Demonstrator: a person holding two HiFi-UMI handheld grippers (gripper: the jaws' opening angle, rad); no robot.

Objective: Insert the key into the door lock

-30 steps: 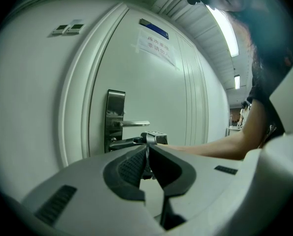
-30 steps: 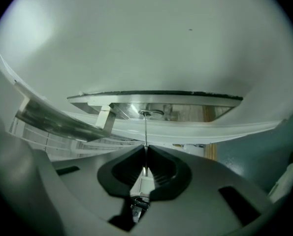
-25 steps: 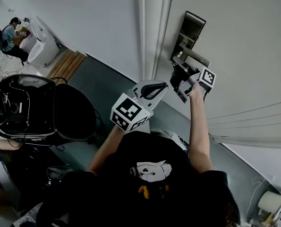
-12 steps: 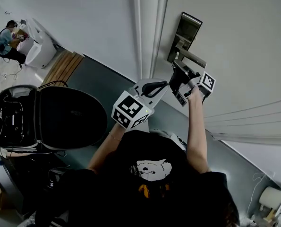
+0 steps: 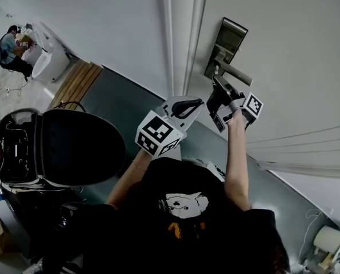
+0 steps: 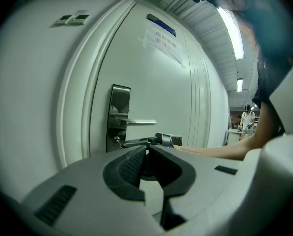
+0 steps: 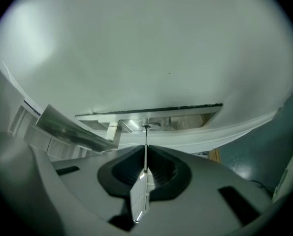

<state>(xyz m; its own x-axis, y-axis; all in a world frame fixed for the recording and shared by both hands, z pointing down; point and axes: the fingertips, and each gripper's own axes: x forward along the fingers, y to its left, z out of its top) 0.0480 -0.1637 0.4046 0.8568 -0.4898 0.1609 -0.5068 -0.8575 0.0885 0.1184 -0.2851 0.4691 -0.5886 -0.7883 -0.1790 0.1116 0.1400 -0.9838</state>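
A steel lock plate [image 5: 230,39] with a lever handle [image 5: 234,73] is on the white door. My right gripper [image 5: 218,91] sits just below the handle, shut on the key. In the right gripper view the thin key [image 7: 146,137] runs straight from the jaws to the keyhole [image 7: 146,126] in the lock plate [image 7: 190,118]. Its tip touches the keyhole; how deep it goes is unclear. A white tag [image 7: 140,195] hangs from the key. My left gripper [image 5: 188,104] is shut and empty, left of the right one. The left gripper view shows the lock plate [image 6: 119,109] and the right gripper's fingers [image 6: 163,140].
The door frame [image 5: 184,33] runs along the left of the lock. A black office chair [image 5: 78,147] stands at the lower left, with wooden boards [image 5: 78,79] on the floor beyond it. A person [image 5: 10,44] sits far off at the upper left. A paper notice [image 6: 161,37] is on the door.
The right gripper with the key has edged slightly up and right along the door under the handle. The left gripper has hardly moved. The head view has shifted a little.
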